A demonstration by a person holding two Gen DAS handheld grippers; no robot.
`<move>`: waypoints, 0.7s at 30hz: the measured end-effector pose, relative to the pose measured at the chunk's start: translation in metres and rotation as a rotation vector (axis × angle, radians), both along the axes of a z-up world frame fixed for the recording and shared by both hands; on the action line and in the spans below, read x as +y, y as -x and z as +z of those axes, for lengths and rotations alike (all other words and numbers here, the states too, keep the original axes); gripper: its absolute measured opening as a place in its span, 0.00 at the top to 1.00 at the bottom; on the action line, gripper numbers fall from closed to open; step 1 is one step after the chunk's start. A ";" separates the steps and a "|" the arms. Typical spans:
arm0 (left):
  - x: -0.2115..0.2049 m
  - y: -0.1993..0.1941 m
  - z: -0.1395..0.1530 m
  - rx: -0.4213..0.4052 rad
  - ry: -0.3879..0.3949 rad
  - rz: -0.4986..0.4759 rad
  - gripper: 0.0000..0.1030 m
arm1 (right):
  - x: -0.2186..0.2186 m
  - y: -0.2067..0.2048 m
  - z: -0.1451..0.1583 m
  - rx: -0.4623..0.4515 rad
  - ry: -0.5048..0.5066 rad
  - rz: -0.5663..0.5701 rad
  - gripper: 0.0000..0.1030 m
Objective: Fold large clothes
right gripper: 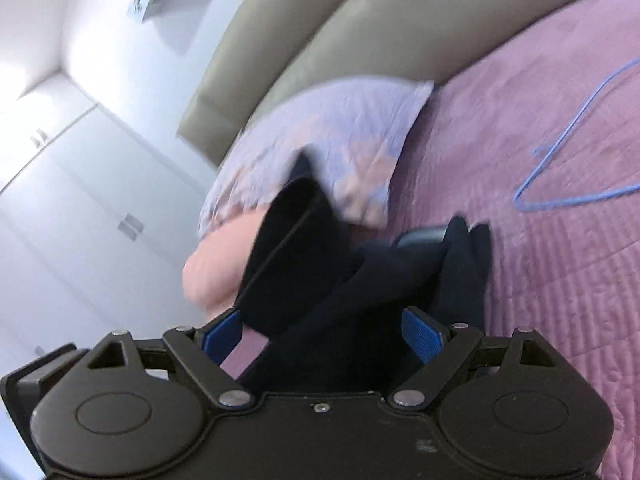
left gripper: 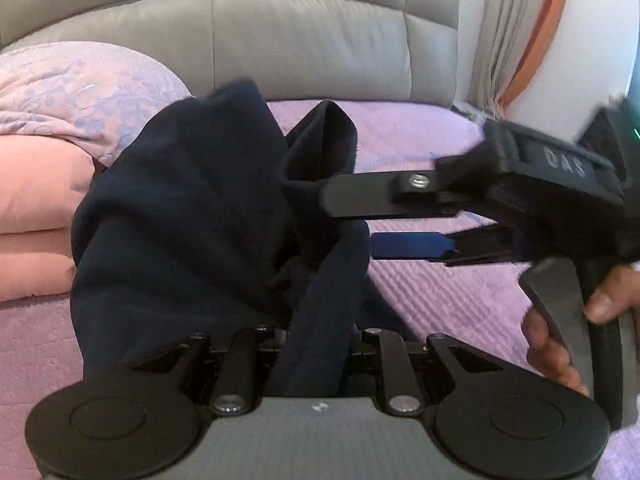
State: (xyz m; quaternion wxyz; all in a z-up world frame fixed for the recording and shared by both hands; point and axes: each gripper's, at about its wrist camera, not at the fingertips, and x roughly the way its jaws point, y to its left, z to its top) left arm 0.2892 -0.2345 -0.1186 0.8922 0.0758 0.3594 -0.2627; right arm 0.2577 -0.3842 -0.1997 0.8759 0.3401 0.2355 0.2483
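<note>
Right gripper (right gripper: 320,332): blue pads spread apart, jaws standing wide, dark cloth bunched between them.
Navy garment (right gripper: 340,280): rising in folds from the jaws, blurred.
Bed cover (right gripper: 540,280): purple, quilted, under the cloth.
Pillow (right gripper: 340,136): lilac and pink, against the grey headboard (right gripper: 320,52).
Blue cable (right gripper: 568,160): looped on the cover, well apart from the garment.
Wardrobe (right gripper: 80,208): white, at left.

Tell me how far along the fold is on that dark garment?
Early, I'd judge. Done: both grippers have picked up the dark navy garment off the purple bedspread. In hand: the left gripper is shut on a band of it; the right gripper has fabric between its fingers, though its fingers appear spread. The garment hangs bunched and creased. Left: spreading it flat and making every fold; none is visible yet.
</note>
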 end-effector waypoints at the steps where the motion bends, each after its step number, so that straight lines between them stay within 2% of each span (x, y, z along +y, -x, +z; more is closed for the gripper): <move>1: -0.004 0.004 -0.001 -0.012 -0.026 -0.005 0.78 | 0.001 -0.003 -0.003 -0.004 -0.026 0.035 0.00; 3: -0.008 0.008 -0.003 -0.032 -0.053 -0.024 0.77 | 0.003 -0.010 -0.005 -0.024 -0.047 0.045 0.00; 5: -0.012 0.017 -0.005 -0.048 -0.088 -0.045 0.77 | 0.009 -0.022 -0.002 -0.021 -0.020 0.033 0.00; 8: -0.012 0.036 -0.009 -0.058 -0.116 -0.073 0.77 | 0.027 -0.052 0.008 0.039 0.063 0.061 0.00; 10: -0.014 0.048 -0.009 -0.066 -0.124 -0.095 0.77 | 0.040 -0.070 0.015 0.081 0.160 0.055 0.00; 11: -0.014 0.053 -0.009 -0.067 -0.124 -0.099 0.73 | 0.048 -0.074 0.019 0.072 0.194 0.061 0.26; 12: -0.013 0.056 -0.006 -0.074 -0.125 -0.094 0.69 | 0.052 -0.073 0.021 0.062 0.210 0.029 0.61; 13: -0.010 0.059 -0.001 -0.081 -0.121 -0.081 0.68 | 0.052 -0.074 0.021 0.080 0.198 -0.009 0.79; 15: 0.001 0.067 0.015 -0.058 -0.075 -0.083 0.62 | 0.045 -0.073 0.023 0.058 0.122 -0.068 0.79; 17: 0.025 0.082 0.035 -0.039 0.003 -0.092 0.58 | 0.035 -0.077 0.021 0.046 0.107 -0.126 0.80; 19: 0.047 0.094 0.056 -0.051 0.041 -0.096 0.53 | 0.019 -0.086 0.006 0.116 0.094 -0.172 0.80; 20: 0.057 0.099 0.062 -0.074 0.037 -0.090 0.49 | 0.012 -0.092 -0.004 0.156 0.079 -0.182 0.79; 21: 0.063 0.103 0.064 -0.096 0.014 -0.081 0.35 | 0.006 -0.095 -0.014 0.185 0.063 -0.182 0.78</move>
